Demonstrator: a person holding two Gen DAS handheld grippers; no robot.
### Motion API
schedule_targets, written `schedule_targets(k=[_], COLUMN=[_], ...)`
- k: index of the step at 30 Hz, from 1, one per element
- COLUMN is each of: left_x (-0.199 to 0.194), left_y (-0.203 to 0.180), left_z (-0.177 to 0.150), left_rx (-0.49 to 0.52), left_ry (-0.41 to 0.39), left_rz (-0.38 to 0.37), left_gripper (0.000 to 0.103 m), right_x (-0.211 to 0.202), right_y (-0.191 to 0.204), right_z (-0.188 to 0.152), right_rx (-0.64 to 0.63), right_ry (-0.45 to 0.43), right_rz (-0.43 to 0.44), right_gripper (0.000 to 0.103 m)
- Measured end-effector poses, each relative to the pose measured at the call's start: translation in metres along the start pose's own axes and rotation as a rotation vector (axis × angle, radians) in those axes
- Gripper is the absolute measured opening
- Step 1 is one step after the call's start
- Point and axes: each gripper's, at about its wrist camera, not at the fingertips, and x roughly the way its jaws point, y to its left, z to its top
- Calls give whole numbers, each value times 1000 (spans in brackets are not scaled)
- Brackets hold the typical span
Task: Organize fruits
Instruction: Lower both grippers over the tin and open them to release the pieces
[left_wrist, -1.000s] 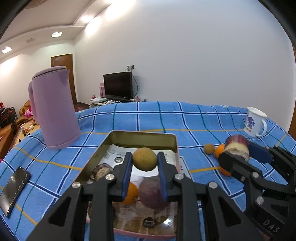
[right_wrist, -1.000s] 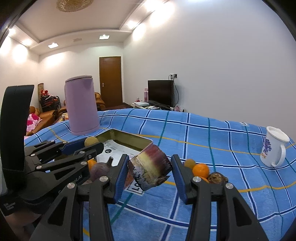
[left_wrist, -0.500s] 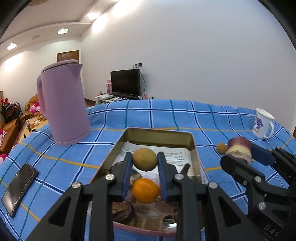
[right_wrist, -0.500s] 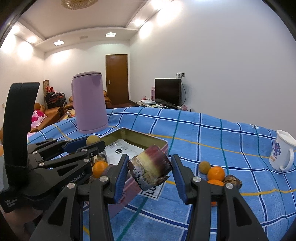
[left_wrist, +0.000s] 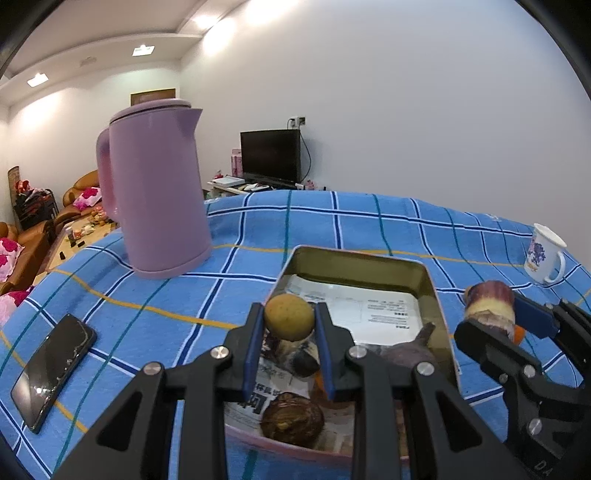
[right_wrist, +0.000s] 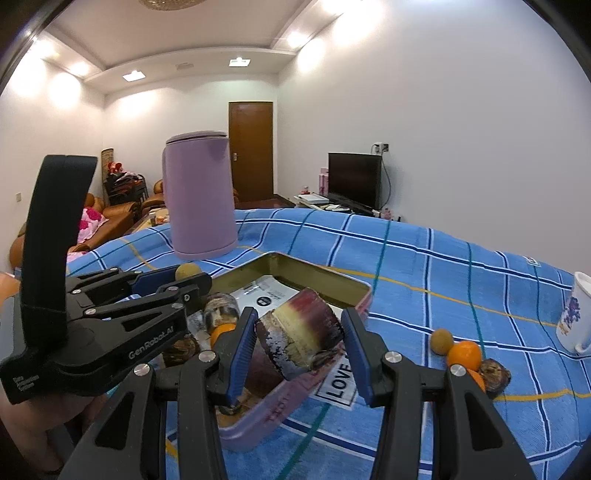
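My left gripper (left_wrist: 290, 321) is shut on a small round tan fruit (left_wrist: 289, 316) and holds it over the near left part of the open metal tin (left_wrist: 354, 258). The tin holds a brown wrinkled fruit (left_wrist: 293, 424), a cut cane piece (left_wrist: 295, 350) and other fruit partly hidden by the fingers. My right gripper (right_wrist: 299, 332) is shut on a purple and yellow sugarcane piece (right_wrist: 299, 330) above the tin's near right edge (right_wrist: 354, 291). The left gripper also shows in the right wrist view (right_wrist: 181, 277).
A pink kettle (left_wrist: 155, 184) stands left of the tin. A black phone (left_wrist: 53, 369) lies near the left table edge. A white mug (right_wrist: 578, 314) stands at the right. A tan fruit (right_wrist: 441, 341), oranges (right_wrist: 465, 354) and a brown fruit (right_wrist: 495, 373) lie on the blue cloth.
Both grippers have moved left along the table with their fruit still held. The left gripper now hangs over the tin's near left part and the kettle looks closer.
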Motion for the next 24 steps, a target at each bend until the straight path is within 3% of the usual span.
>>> schedule_targets(k=[24], left_x=[13], left_y=[20], left_z=[0], left_rx=[-29], left_ry=[71], left_rz=[-5], left_gripper=[28], right_x=[17], right_y=[24], right_z=[6], right_rx=[-65], right_ry=[29], right_rz=[72], right_gripper=[49])
